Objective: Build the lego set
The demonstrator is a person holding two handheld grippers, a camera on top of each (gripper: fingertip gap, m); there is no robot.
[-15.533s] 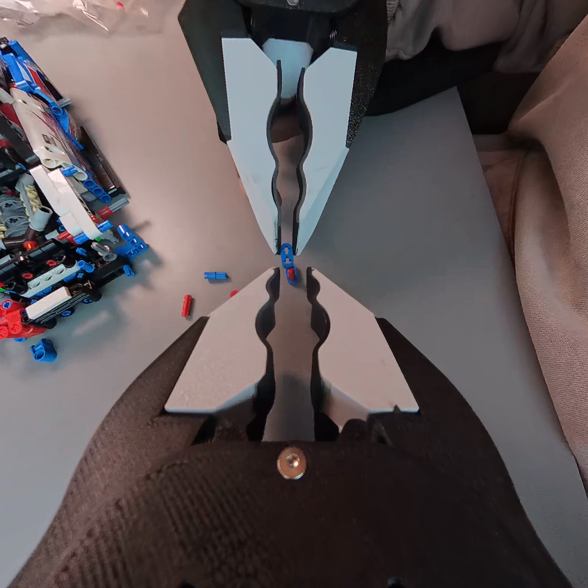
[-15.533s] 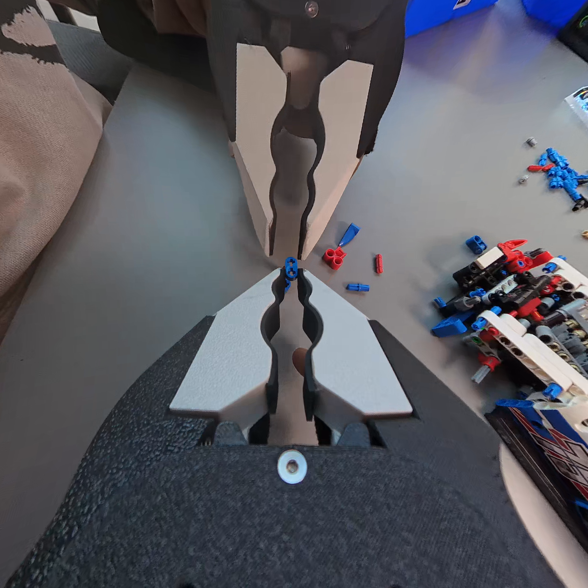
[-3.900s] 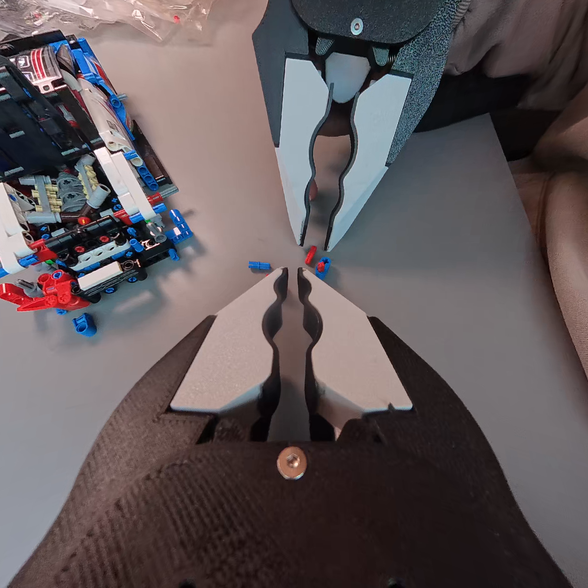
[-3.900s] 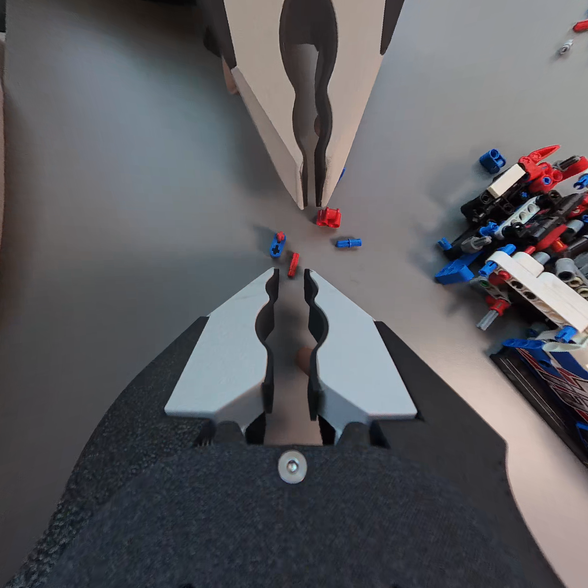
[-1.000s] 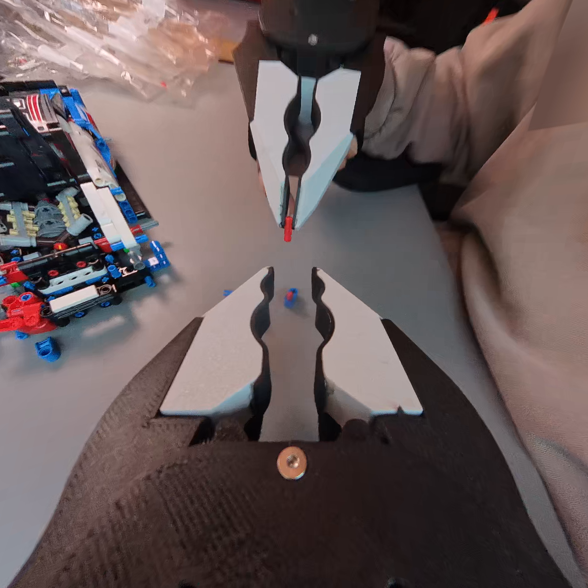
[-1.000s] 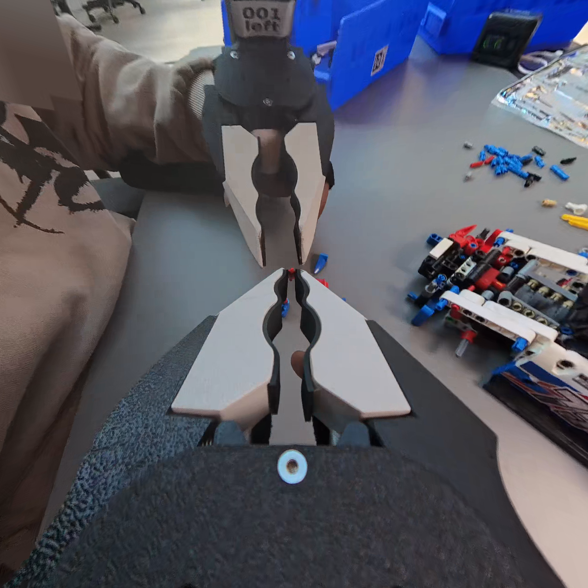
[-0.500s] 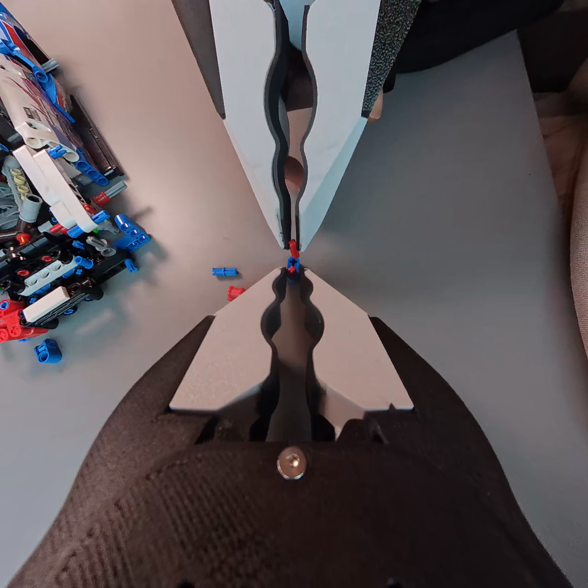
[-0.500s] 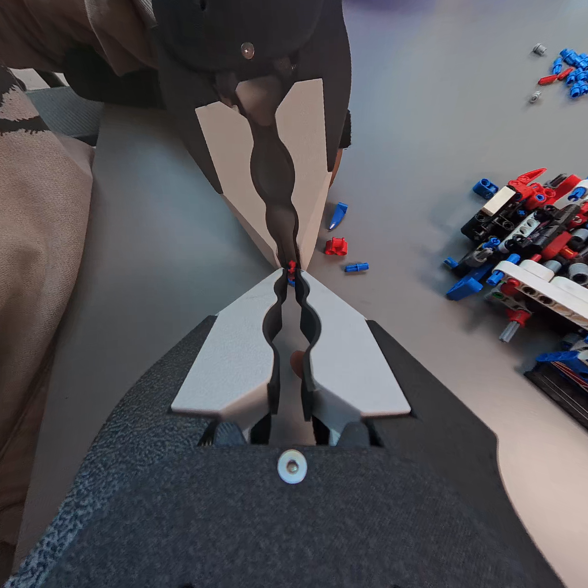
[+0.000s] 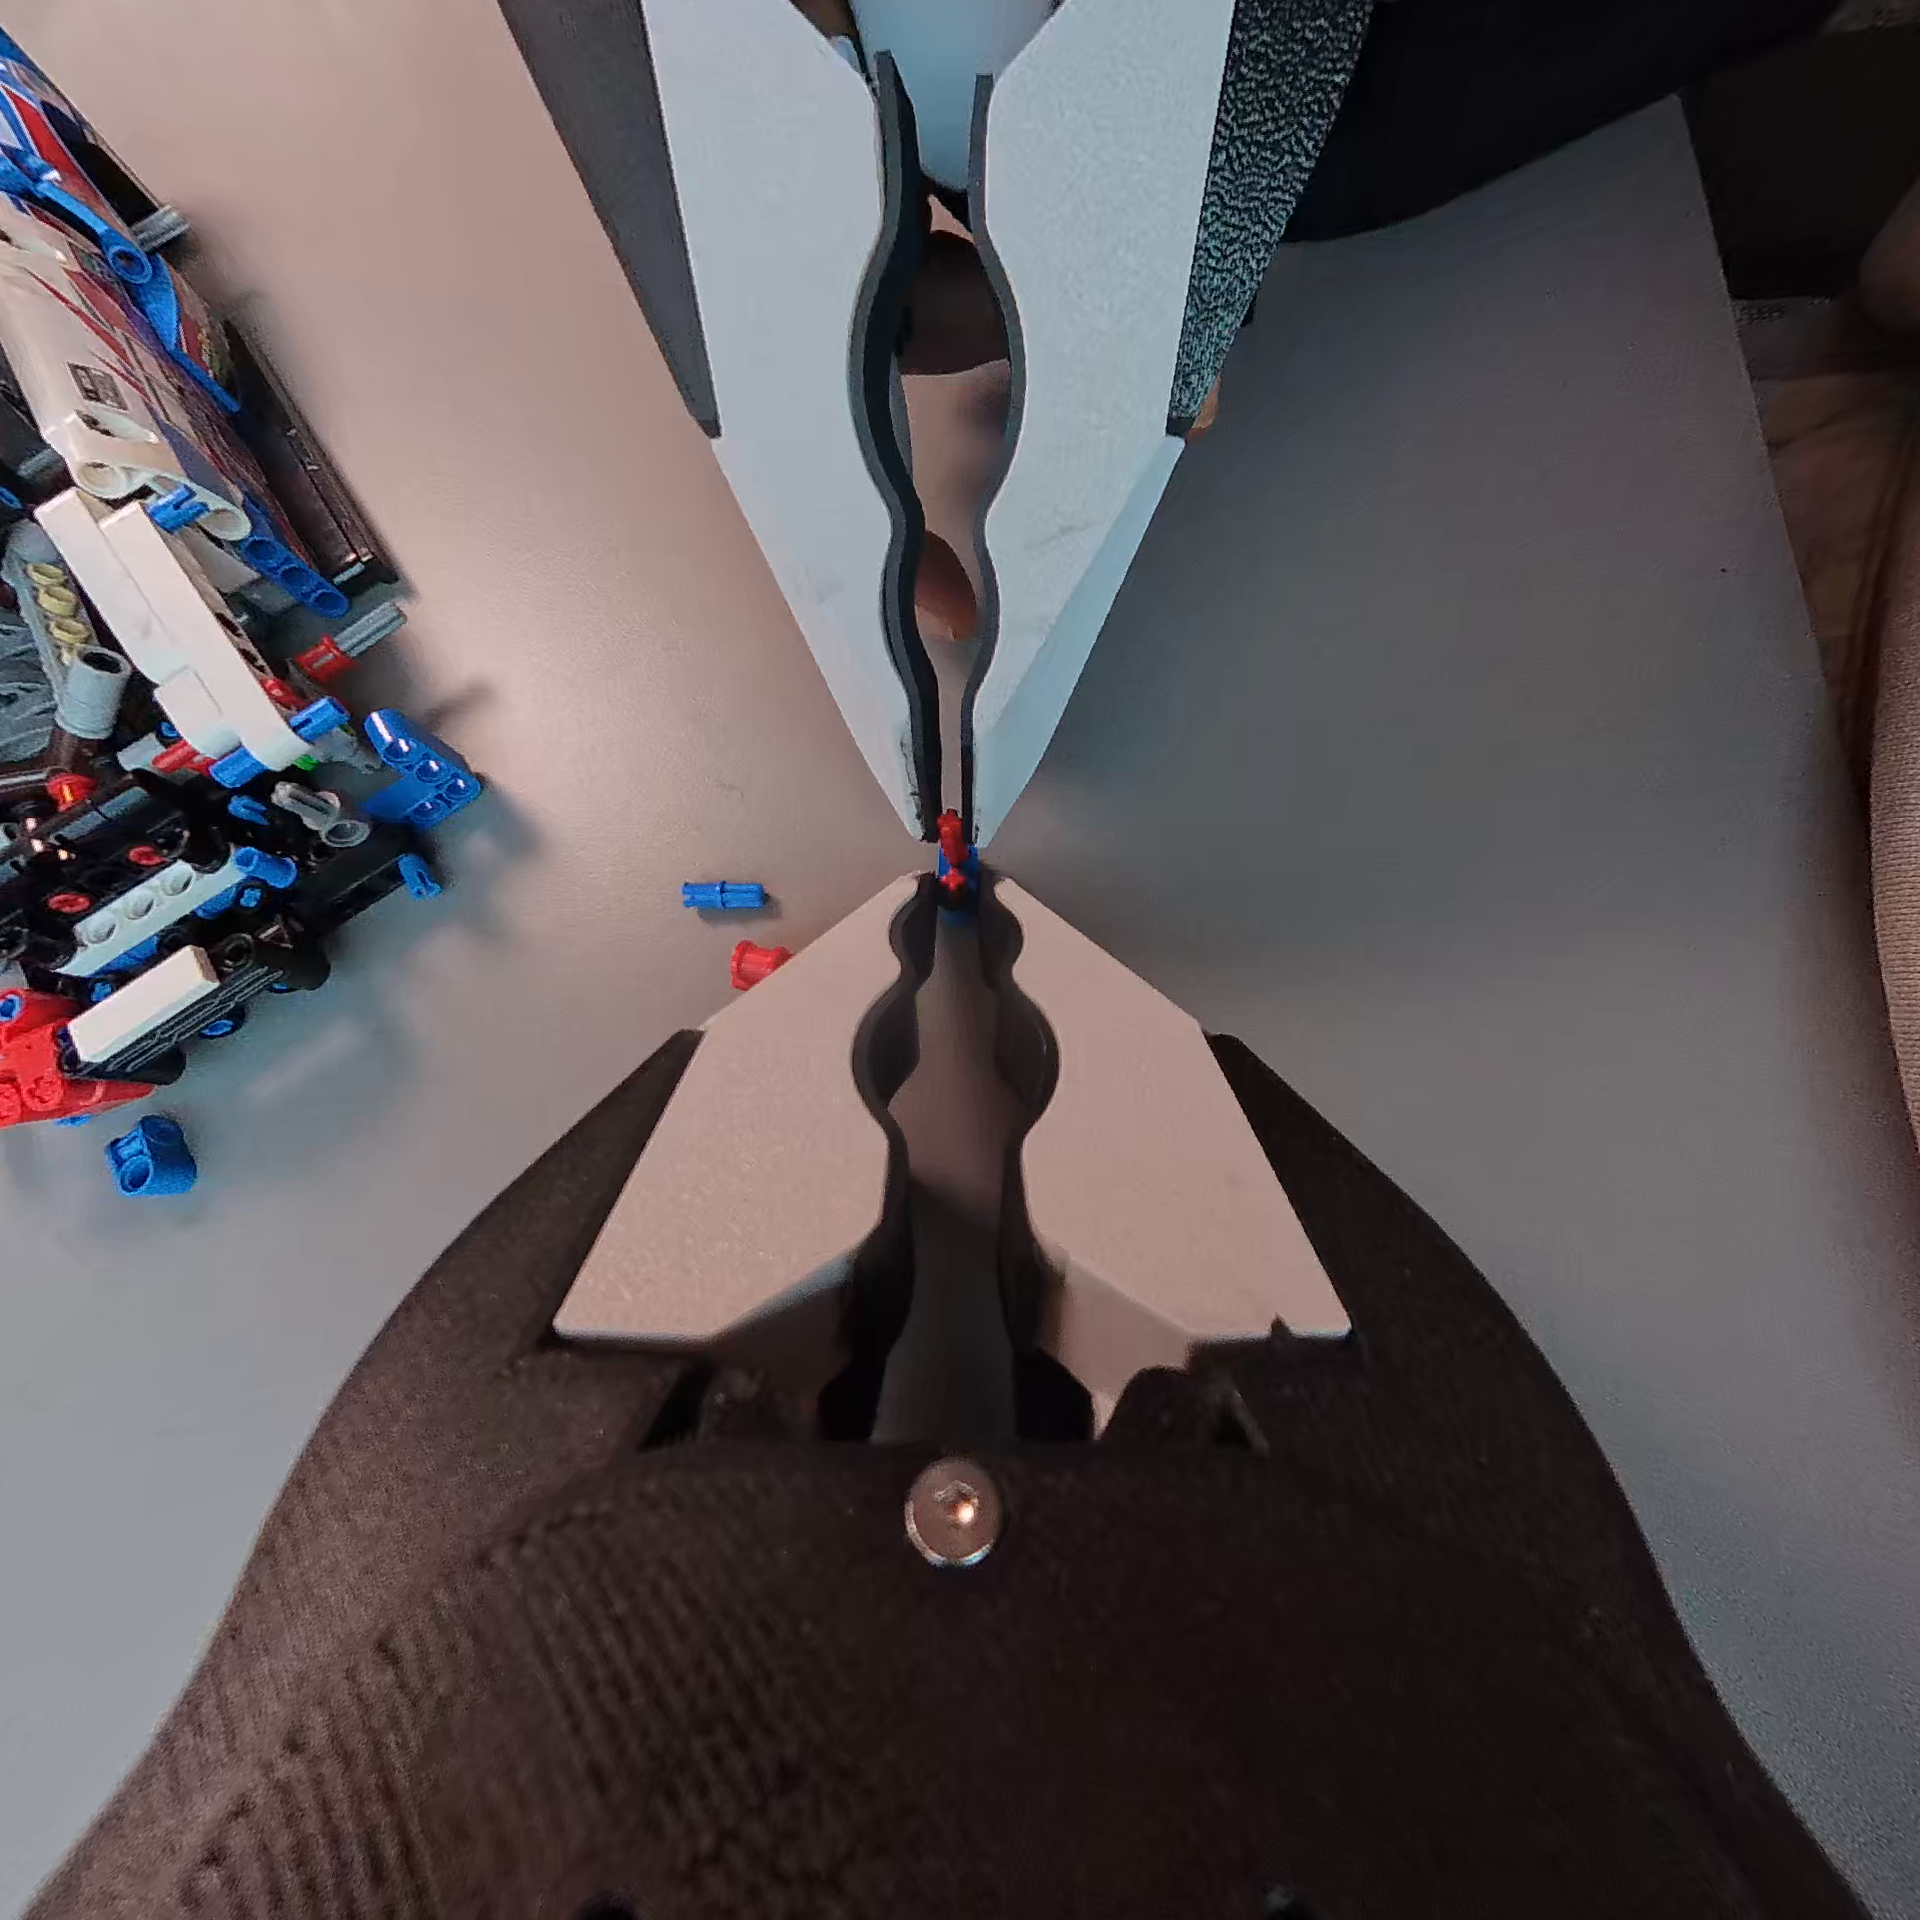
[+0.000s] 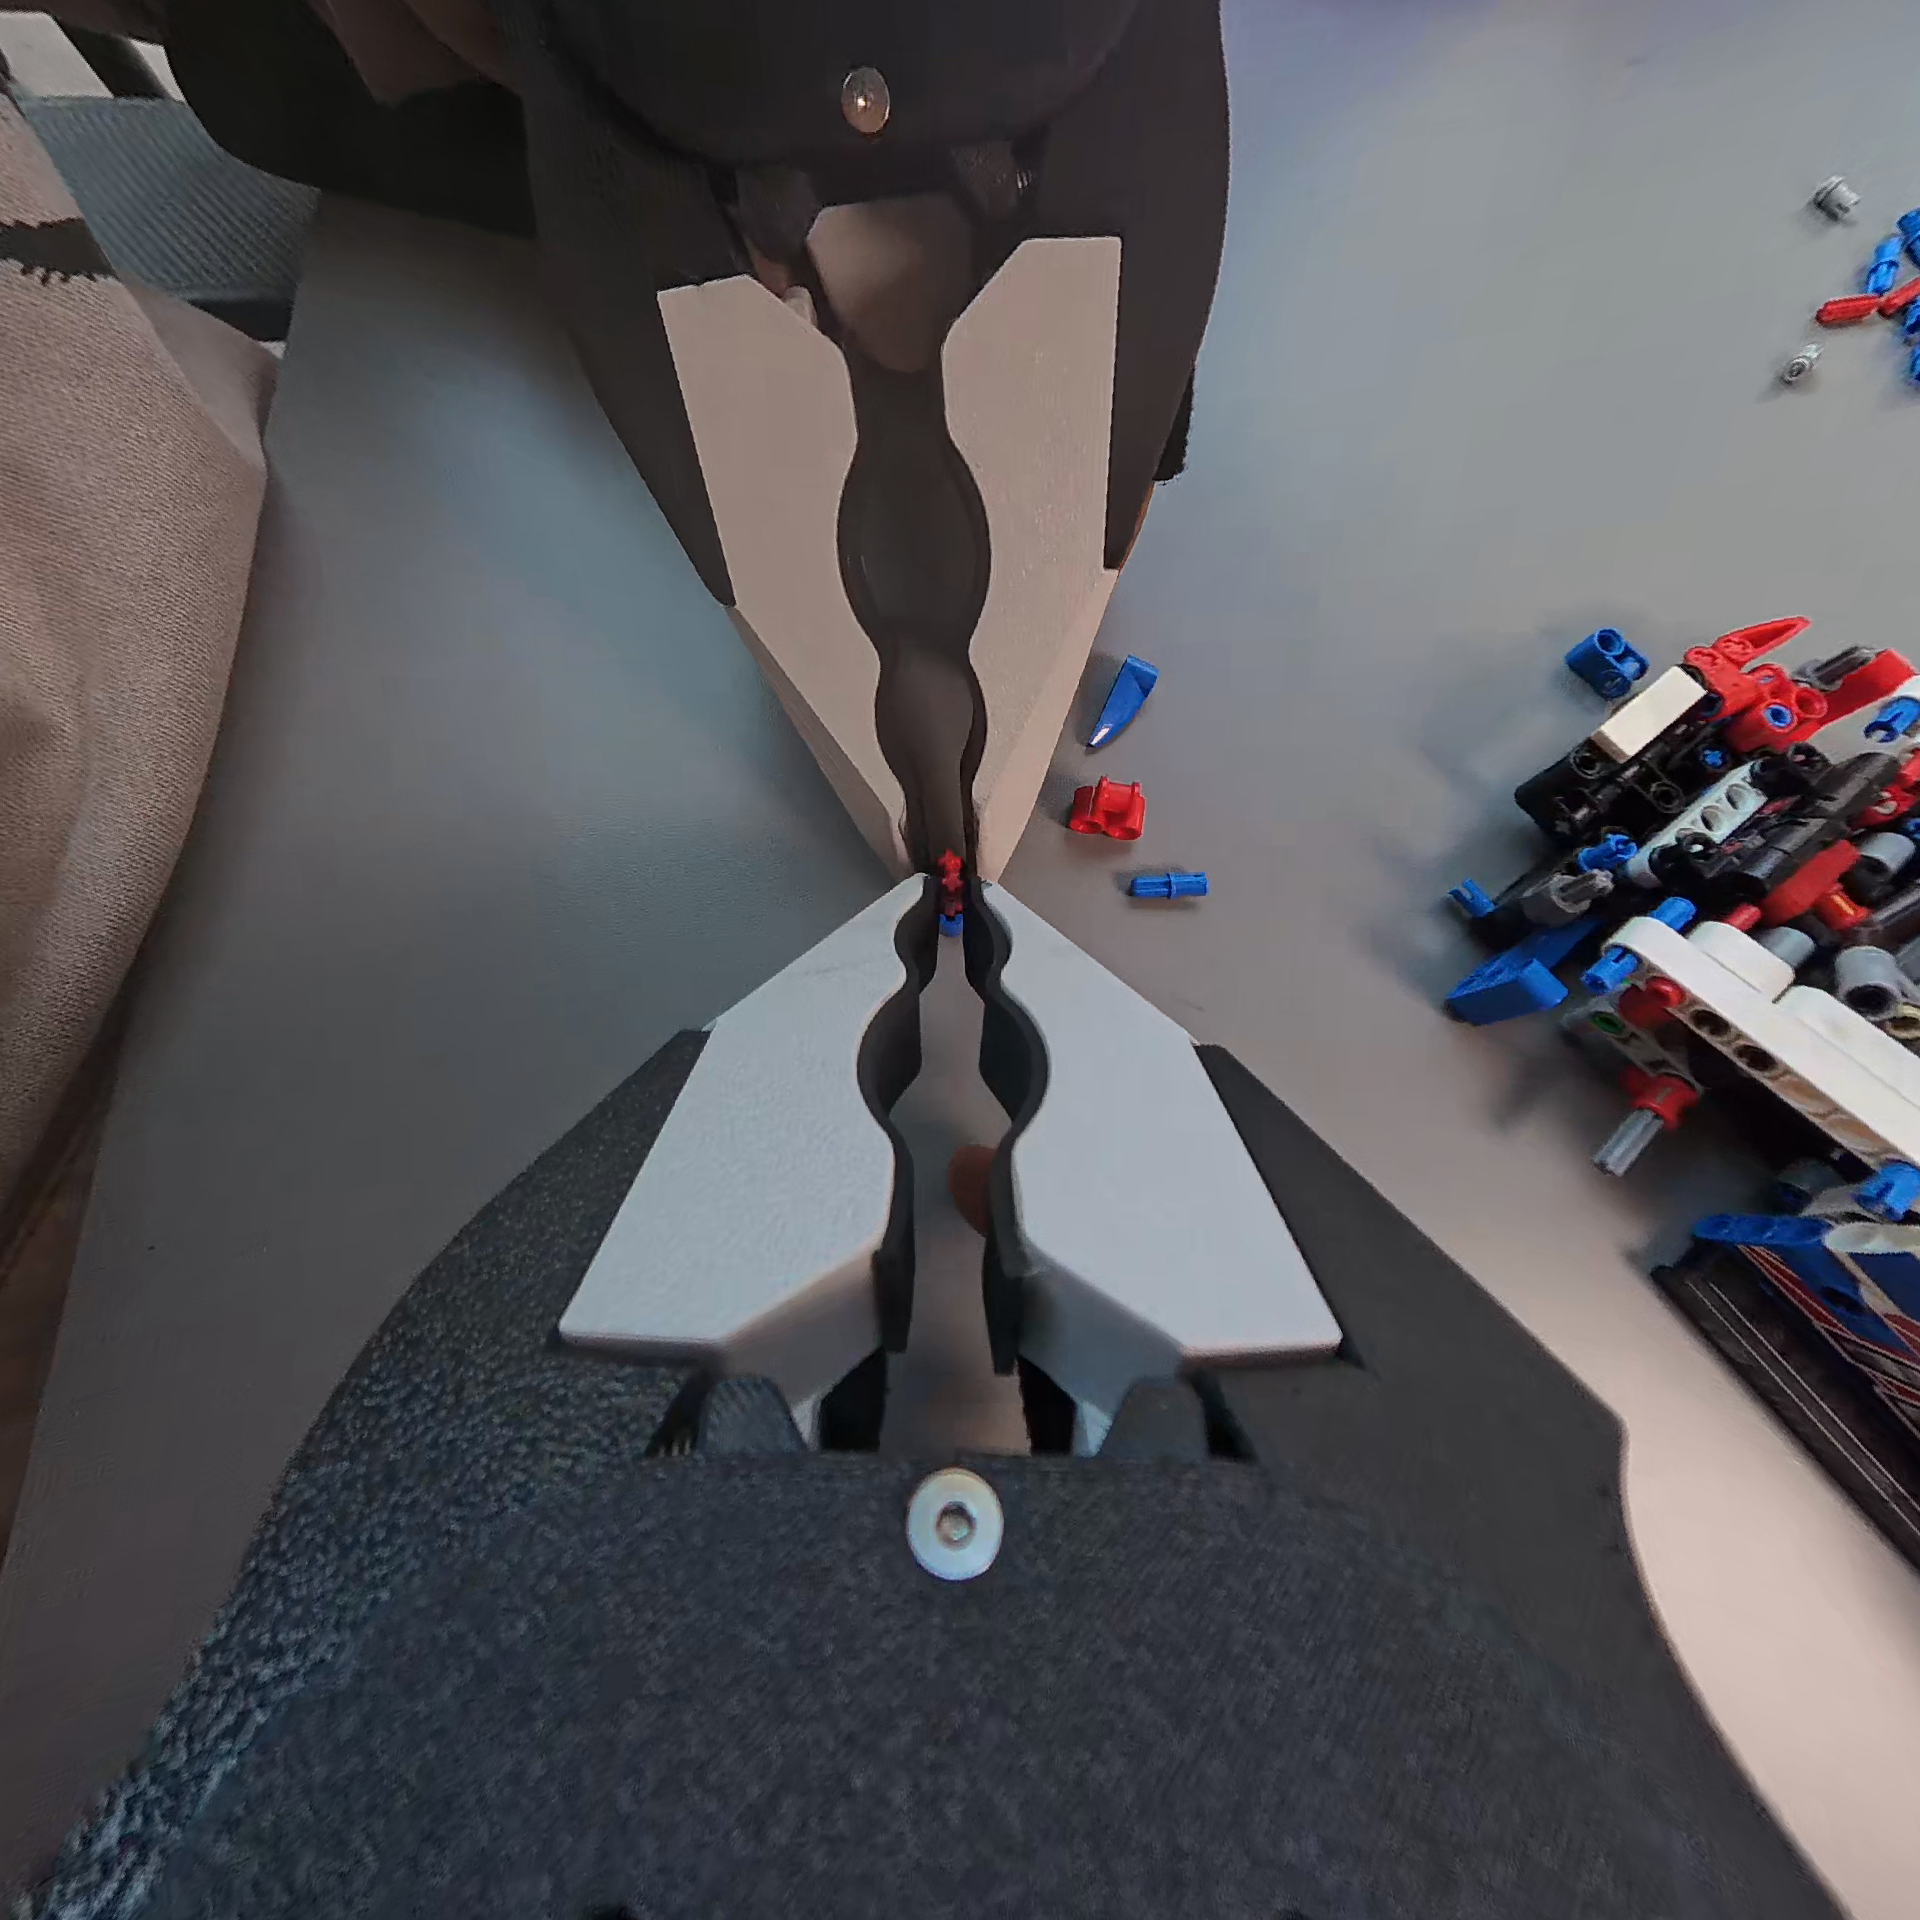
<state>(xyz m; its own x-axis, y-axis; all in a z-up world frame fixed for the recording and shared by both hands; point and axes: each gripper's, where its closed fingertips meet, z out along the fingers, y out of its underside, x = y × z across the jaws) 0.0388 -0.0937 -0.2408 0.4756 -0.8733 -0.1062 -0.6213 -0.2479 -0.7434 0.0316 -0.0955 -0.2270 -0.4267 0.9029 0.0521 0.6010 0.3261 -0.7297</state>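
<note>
The left gripper [image 9: 948, 896] was closed on a small blue connector [image 9: 954, 881], and the right gripper [image 10: 943, 896] was closed on a short red pin [image 10: 948, 867]. The two gripper tips met nose to nose above the grey bench [image 9: 1403, 727], and the pin touched the connector there. The half-built model [image 10: 1766, 914] lay well apart from this meeting point, and a loose blue pin [image 10: 1168, 885] and a red connector [image 10: 1108, 808] lay near it on the model's side.

To do the step well, the pin probably had to stay in one line with the hole of the connector, and the push had to go straight along that line, gently. A sideways push could have twisted the small piece out of the grip. How deep the pin sat could not be told, because the tips hid it.

Compared with the frame from one second before, the left gripper had closed on the blue connector, which then lay on the bench between its open fingers. The right gripper had brought the pin down to it.
</note>
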